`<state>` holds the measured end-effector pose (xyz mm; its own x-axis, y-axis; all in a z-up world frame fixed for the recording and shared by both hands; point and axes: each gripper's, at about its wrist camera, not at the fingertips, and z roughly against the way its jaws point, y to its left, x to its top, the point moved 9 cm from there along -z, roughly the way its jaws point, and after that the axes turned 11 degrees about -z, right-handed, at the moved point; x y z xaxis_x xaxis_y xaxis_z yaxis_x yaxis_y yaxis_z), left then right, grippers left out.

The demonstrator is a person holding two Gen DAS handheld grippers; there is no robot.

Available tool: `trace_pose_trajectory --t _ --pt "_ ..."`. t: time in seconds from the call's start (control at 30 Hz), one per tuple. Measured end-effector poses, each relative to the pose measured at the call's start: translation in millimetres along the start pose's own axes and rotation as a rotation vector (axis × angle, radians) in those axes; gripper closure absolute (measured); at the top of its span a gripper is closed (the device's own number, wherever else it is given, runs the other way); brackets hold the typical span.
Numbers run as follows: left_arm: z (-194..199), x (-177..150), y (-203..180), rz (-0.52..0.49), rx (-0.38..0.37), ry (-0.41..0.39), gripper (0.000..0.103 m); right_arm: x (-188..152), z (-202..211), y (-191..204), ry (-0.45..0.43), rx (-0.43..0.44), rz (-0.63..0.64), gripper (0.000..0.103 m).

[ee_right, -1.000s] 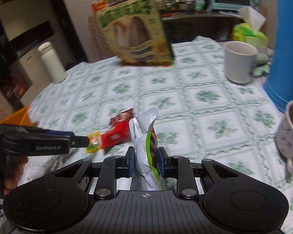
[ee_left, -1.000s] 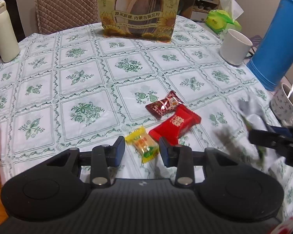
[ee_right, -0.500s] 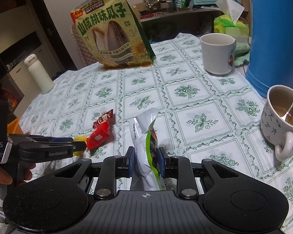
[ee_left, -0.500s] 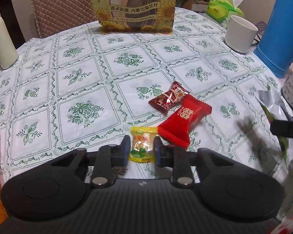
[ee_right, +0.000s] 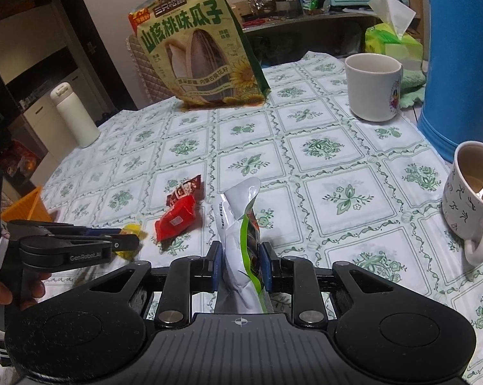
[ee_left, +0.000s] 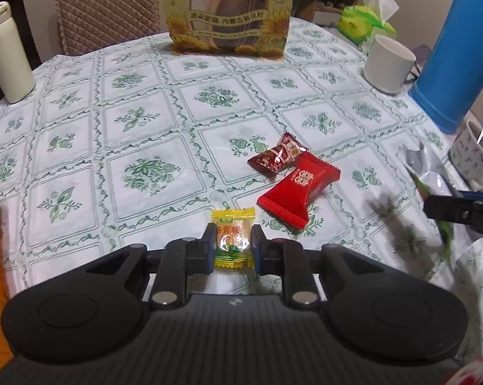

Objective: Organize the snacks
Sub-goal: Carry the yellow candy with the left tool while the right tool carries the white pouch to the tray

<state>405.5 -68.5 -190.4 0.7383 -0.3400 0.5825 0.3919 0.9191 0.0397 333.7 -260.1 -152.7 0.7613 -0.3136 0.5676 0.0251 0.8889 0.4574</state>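
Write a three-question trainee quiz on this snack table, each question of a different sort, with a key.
1. True or false: the left gripper is shut on the yellow candy.
2. Multiple choice: what does the right gripper hold?
A. the red candy
B. the white and green snack packet
C. the white mug
3. Fill in: the dark red candy lies on the tablecloth right beside the ____ candy.

Key
1. True: its pads press on both sides of the wrapper.
2. B: the packet stands upright between the pads.
3. red
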Motion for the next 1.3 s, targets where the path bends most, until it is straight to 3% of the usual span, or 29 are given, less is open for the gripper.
trace_pose_trajectory --t 0.27,0.57,0.93,1.3 --pt "42 -3 18 0.081 -0.007 -0.047 0.083 6 7 21 -0.008 0.037 0.034 0.078" --pt "97 -20 51 0.149 0.055 -0.099 0.083 6 12 63 -0.001 0.115 0.095 0.078" --pt "174 -73 117 0.282 0.192 -0.147 0.083 -19 4 148 0.061 0.267 0.200 0.078" --pt "234 -145 204 0.410 0.372 -0.133 0.083 -65 -19 255 0.160 0.427 0.310 0.078"
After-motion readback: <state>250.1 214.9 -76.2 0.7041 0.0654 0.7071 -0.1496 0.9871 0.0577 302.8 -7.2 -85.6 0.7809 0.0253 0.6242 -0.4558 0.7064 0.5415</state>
